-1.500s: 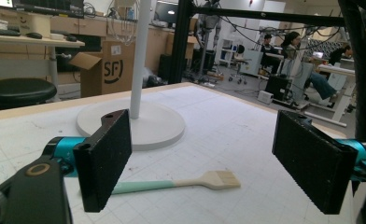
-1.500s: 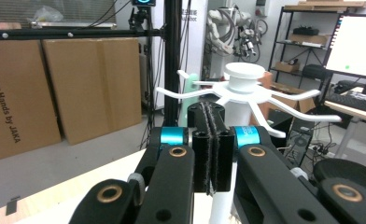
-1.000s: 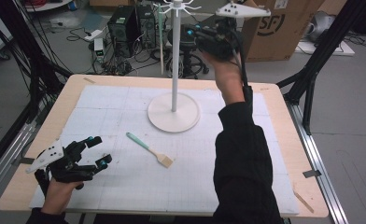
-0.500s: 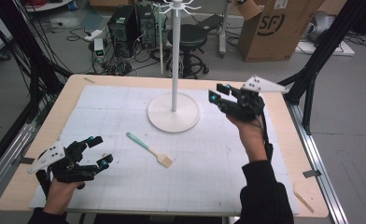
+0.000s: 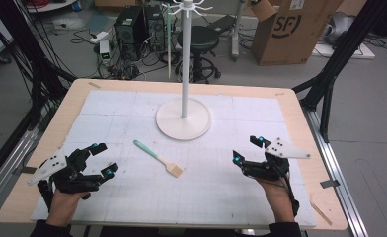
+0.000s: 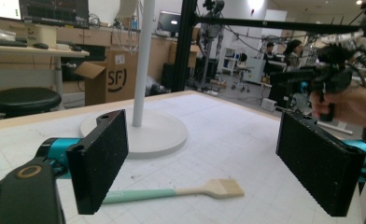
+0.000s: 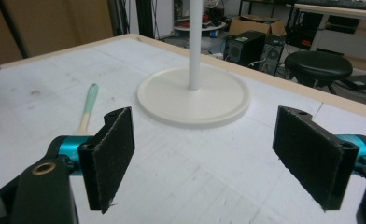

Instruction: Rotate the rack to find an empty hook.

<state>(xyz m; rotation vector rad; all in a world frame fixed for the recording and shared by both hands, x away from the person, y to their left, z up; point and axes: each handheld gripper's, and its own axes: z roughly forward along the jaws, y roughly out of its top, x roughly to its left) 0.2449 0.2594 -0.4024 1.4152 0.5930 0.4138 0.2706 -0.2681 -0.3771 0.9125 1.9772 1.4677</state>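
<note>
The spatula point(image 5: 158, 158) lies flat on the desk's point(image 5: 290, 106) white gridded mat point(image 5: 216, 173), in front of the stand point(image 5: 183, 118) on the person's side and just apart from its round base. Its mint handle points toward the far left corner of the desk, and its pale wooden blade points toward the near edge. Nothing touches it.

Left of the stand and nearer the person than the spatula, the left gripper point(image 5: 102, 160) hovers low over the mat. Its fingers point(image 6: 102, 158) are spread wide and empty; in the left gripper view the spatula lies on the mat beyond and between them.

Right of the stand, also toward the near edge, the right gripper point(image 5: 248, 148) is held just above the mat, well apart from the spatula. Its fingers point(image 7: 113, 151) have just been opening and now stand released, with nothing between them. In the right gripper view they frame the stand's base, and the spatula's handle shows to their left.

The stand's white pole rises from the middle of the base to hooks at the top. Behind the desk stand a black stool point(image 5: 199, 42) and a cardboard box point(image 5: 292, 29) on the floor.
</note>
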